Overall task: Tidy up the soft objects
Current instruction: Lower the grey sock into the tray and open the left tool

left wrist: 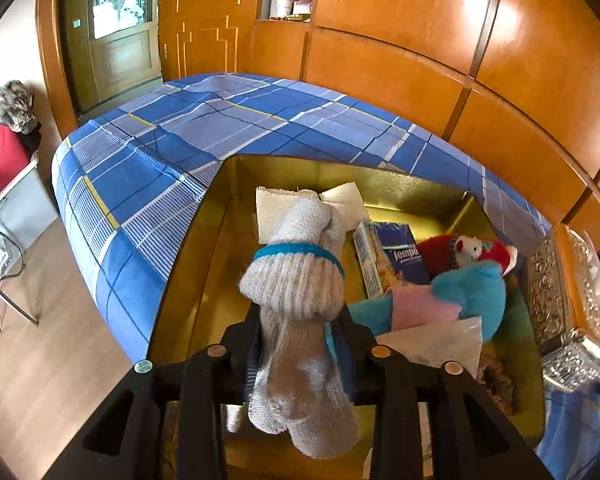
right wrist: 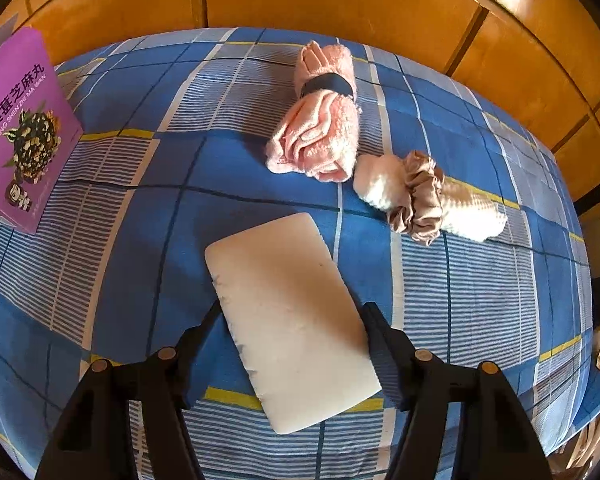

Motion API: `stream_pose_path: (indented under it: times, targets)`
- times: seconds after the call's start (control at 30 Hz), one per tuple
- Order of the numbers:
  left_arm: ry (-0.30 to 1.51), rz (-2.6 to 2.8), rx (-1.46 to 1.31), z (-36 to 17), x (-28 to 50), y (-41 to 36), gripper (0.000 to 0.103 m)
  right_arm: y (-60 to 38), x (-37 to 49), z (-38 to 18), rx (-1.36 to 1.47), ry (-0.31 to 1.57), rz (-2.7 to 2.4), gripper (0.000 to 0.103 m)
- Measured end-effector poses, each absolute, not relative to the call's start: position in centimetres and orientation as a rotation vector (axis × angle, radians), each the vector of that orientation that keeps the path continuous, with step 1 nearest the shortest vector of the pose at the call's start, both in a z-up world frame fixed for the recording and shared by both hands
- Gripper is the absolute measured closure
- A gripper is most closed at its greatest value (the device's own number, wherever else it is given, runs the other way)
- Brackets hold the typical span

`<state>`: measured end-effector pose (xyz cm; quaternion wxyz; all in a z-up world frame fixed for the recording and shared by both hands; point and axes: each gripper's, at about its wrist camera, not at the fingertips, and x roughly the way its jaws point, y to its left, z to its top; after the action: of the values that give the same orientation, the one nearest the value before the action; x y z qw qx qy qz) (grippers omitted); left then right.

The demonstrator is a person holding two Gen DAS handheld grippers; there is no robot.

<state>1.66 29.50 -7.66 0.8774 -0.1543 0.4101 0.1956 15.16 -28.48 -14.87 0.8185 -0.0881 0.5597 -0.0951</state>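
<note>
Bed [right wrist: 100,184], blue plaid cover, carries everything. Gold box [left wrist: 204,264] sits open on it and already holds a cloth, a tissue pack and plush toys. Left gripper [left wrist: 300,320] hangs directly above the box's near-left part. Grey sock roll [left wrist: 296,276] lies between its fingers, long axis along them, blue-banded end pointing forward into the box. Jaws narrow; whether the pads press the roll I cannot tell.

Right side: white foam pad [right wrist: 288,320] lies flat on the cover, long axis running away from the right gripper [right wrist: 292,336] and slightly left. Jaws stand wide, one finger at each long edge, apparently not pinching. Pink towel roll [right wrist: 320,120] and scrunchie roll [right wrist: 424,200] lie beyond, well apart from the jaws.
</note>
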Motion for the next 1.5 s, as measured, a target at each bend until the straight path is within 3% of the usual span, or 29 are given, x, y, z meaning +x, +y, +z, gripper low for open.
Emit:
stream_pose_path:
  times: [0.3,0.93,1.13,1.5]
  targets:
    - [0.787,0.392,-0.269,-6.3,0.3,28.2,0.055,-28.4,14.9,-14.4,-0.199,1.178,-0.203,0.036]
    - [0.725,0.349,-0.229,-4.4,-1.4,26.3,0.049,-28.9,14.9,-14.1,-0.198,1.177,-0.216,0.033]
    - [0.728,0.335,-0.219,-4.3,-1.4,25.5,0.048,-27.9,14.9,-14.3,-0.278,1.153,-0.202,0.039]
    - [0.743,0.284,-0.163,-4.5,-1.2,23.3,0.045,-27.6,14.7,-14.2,-0.251,1.169,-0.220,0.040]
